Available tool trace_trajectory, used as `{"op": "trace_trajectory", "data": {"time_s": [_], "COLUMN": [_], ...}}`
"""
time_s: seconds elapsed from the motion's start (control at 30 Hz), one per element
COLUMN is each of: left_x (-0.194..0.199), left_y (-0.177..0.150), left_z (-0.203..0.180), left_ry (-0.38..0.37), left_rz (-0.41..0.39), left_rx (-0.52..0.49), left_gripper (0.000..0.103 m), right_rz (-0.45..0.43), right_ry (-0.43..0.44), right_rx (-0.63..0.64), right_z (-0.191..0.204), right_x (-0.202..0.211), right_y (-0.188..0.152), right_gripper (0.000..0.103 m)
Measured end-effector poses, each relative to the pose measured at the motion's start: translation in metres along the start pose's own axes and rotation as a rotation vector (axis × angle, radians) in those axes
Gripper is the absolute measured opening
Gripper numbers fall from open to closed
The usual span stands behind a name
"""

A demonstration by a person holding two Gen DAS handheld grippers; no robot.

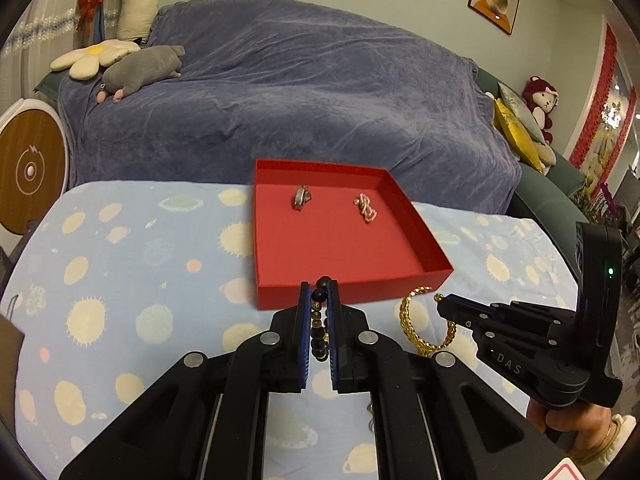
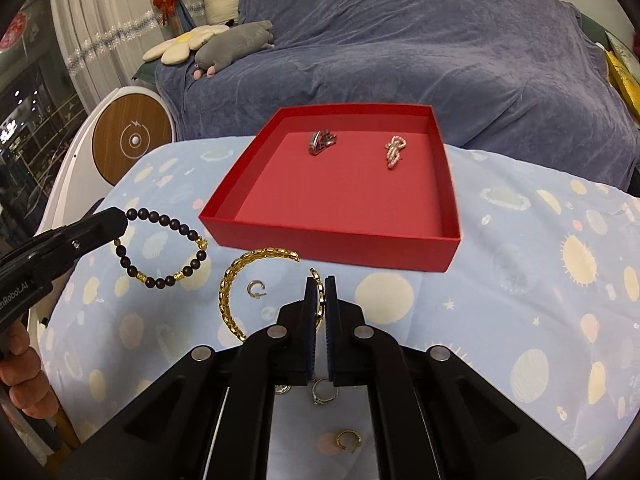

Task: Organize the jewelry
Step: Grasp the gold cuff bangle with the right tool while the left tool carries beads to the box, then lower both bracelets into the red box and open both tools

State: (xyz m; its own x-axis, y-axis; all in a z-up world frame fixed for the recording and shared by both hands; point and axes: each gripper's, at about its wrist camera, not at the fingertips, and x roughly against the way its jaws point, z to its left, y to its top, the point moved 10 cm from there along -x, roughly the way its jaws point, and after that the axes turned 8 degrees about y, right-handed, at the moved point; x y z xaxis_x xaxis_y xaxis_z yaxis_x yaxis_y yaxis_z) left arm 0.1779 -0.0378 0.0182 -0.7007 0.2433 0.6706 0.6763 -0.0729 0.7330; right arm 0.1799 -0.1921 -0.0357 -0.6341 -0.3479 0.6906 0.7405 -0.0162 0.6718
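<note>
A red tray sits on the table with a silver piece and a rose-gold piece inside. My left gripper is shut on a dark bead bracelet, which hangs from it above the cloth. My right gripper is shut on a gold chain bangle, lifted just in front of the tray. Both grippers are near the tray's front wall.
Small rings and ear cuffs lie on the planet-print tablecloth under and beside my right gripper. A blue-covered sofa stands behind the table, a round wooden stand at its left.
</note>
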Motion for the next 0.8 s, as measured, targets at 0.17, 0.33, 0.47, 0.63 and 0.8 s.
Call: {"op": "trace_trajectory", "data": {"time_s": [0.17,0.33,0.47,0.63,0.8], "left_x": [-0.018,-0.059,-0.103,-0.149,-0.177], "left_y": [0.057,0.091,0.093,0.082,0.071], "left_z": [-0.01,-0.023,-0.026,-0.017,-0.005], "left_ry": [-0.028,-0.044,-0.028,0.01,0.04], "left_rz": [-0.068,-0.088,-0.044,0.017,0.058], "left_rx": [-0.001,-0.006,-0.005,0.001,0.009], "left_gripper": [0.005,0.005,0.005,0.005,0.005], "right_rz": [-0.05,-0.069,-0.043,0.009,0.031], "right_ry": [-0.057,-0.084,-0.105,-0.131,-0.147], "right_rx": [-0.003,-0.022,-0.03,-0.044,-0.038], "right_z": [-0.026,-0.048,-0.063,-0.083,-0.093], "right_x": [-0.002,-0.03,-0.066,-0.103,-0.118], "right_y": [0.044,0.079,0.09,0.086,0.082], "right_gripper": [0.003,0.003,0.003,0.003,0.003]}}
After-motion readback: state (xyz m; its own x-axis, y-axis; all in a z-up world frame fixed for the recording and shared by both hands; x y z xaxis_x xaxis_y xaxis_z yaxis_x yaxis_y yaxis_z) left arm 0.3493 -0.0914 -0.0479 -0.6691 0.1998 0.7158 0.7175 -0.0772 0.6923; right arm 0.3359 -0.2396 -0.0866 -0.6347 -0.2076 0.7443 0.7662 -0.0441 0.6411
